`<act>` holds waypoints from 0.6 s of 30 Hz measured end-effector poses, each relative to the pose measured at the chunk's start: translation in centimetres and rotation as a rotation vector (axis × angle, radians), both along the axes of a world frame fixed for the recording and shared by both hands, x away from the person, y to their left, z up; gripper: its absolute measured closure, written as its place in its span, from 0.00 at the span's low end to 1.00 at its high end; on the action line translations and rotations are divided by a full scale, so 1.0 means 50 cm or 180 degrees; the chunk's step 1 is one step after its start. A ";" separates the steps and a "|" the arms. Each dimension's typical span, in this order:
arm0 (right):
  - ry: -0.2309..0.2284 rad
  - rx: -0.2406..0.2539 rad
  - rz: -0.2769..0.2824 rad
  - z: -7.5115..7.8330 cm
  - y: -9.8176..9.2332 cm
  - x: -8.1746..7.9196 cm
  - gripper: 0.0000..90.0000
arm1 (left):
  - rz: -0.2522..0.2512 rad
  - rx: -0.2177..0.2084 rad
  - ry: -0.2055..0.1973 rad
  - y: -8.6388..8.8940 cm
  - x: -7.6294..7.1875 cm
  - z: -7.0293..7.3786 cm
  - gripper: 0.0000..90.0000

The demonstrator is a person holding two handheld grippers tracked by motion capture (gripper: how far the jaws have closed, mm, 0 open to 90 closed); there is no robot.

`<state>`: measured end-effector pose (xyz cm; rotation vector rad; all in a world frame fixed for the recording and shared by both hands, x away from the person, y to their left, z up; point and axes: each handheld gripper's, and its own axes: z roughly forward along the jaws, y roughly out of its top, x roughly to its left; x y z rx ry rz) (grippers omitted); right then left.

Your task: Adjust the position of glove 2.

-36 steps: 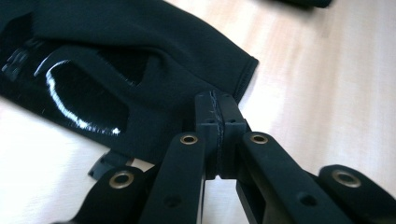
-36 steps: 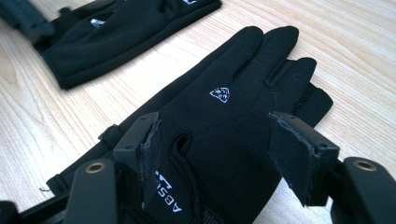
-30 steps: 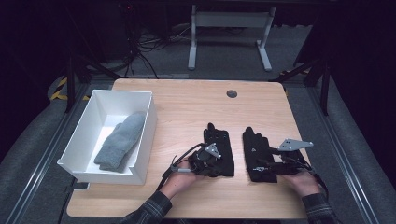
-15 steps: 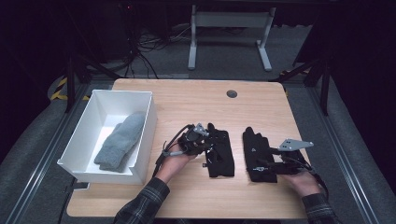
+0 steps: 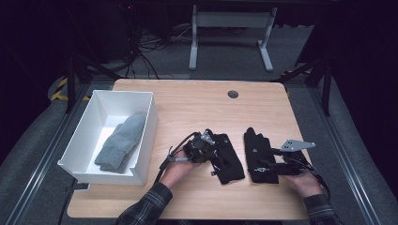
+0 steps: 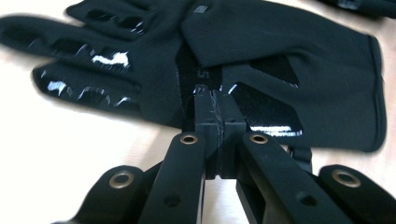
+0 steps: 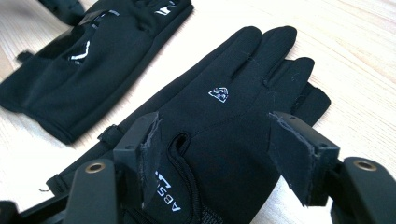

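Gloves, two black ones, lie side by side, fingers pointing away, near the front edge of a pale wooden table (image 5: 187,101). The left glove (image 5: 228,158) lies grip-patch side up; the left gripper (image 6: 215,100) meets it from the side with jaws fully closed, tips at a fold near the palm. I cannot tell whether fabric is pinched. The right glove (image 7: 224,116) lies logo up, and the right gripper (image 7: 224,140) rests over its cuff, jaws partly open on either side, not visibly pressing, probably poised for a grab. Left of the gloves stands a white bin (image 5: 89,129) holding a grey sock (image 5: 119,140), likely where items are collected. Around the table the room is dark, with cables (image 5: 145,56) and a metal stand (image 5: 230,35) behind.
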<state>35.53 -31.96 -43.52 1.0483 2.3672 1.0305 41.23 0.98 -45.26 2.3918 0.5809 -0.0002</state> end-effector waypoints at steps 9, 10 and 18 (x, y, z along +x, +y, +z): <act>0.0026 0.0007 0.0001 0.000 0.000 -0.001 0.41 | -0.0211 -0.0014 0.0095 -0.012 -0.045 -0.001 1.00; 0.0027 0.0010 -0.0005 0.000 0.001 -0.002 0.41 | -0.0210 -0.0034 0.0089 -0.010 -0.046 0.000 1.00; 0.0035 0.0108 0.0013 0.007 0.025 0.002 0.55 | 0.0075 -0.0103 -0.0030 0.046 -0.055 0.013 0.82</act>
